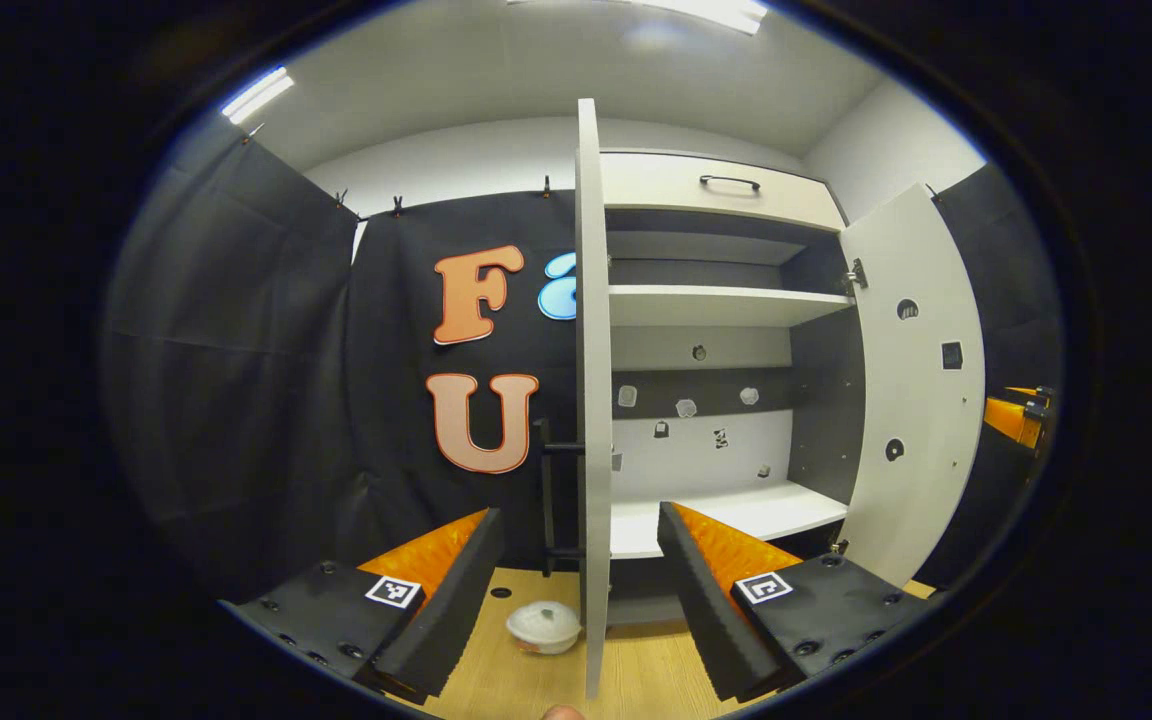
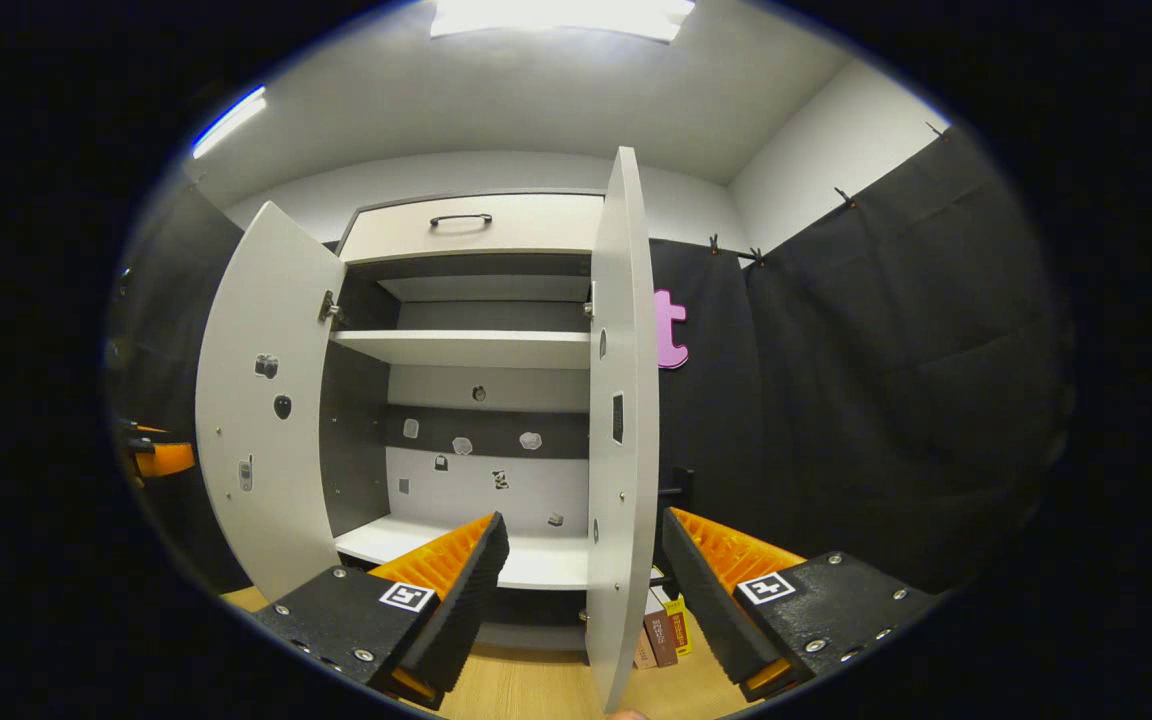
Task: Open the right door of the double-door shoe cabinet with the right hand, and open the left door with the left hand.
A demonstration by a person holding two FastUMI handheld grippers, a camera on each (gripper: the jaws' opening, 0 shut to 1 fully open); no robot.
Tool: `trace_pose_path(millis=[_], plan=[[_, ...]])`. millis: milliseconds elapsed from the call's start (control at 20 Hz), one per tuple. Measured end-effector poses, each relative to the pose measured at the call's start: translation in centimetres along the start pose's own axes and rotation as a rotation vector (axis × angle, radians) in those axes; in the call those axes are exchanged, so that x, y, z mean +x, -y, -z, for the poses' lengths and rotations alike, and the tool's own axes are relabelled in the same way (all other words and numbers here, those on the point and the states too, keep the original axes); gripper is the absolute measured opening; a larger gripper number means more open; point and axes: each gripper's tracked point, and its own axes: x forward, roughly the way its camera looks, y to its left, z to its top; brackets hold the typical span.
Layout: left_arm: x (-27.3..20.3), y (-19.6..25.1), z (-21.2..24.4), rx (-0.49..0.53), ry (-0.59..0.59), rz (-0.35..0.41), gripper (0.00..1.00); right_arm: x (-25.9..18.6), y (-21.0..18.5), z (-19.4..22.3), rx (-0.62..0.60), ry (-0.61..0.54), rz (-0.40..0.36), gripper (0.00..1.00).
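Both doors of the shoe cabinet stand swung out, shelves bare to view. In the left gripper view, the left door runs edge-on up the middle, and the left gripper has its fingers spread wide to either side of that edge, pads clear of it as far as we can tell, holding nothing. The right door hangs open at the far side there. In the right gripper view, the right gripper is likewise wide open, straddling the right door's edge without gripping it. We judge the task essentially complete; the risks lie in the withdrawal. Each door edge sits between a pair of fingers, so any sideways drift on pulling back could let a pad catch the edge and swing the door partway shut, or push it harder against its hinges. A small white bowl sits on the wood floor just beside the left door's lower corner; a nudged door could sweep it. Some boxes stand near the right door's foot, on its outer side, and a door pushed wider may knock them. We would back both grippers straight out.
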Motion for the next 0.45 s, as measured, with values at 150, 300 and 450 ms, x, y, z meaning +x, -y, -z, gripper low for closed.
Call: trace_pose_path(millis=[150,300,450], plan=[[-0.1,0.1,-0.8,-0.005,0.018,-0.008,0.98,-0.2,0.4,-0.4,0.002,0.005,0.001,0.94],[-0.2,0.2,-1.2,-0.017,0.028,-0.009,0.98,-0.3,0.6,-0.5,-0.006,0.007,0.001,0.94],[-0.2,0.0,-1.4,-0.015,0.034,-0.018,0.97,-0.1,0.7,-0.5,0.001,0.009,-0.003,0.94]])
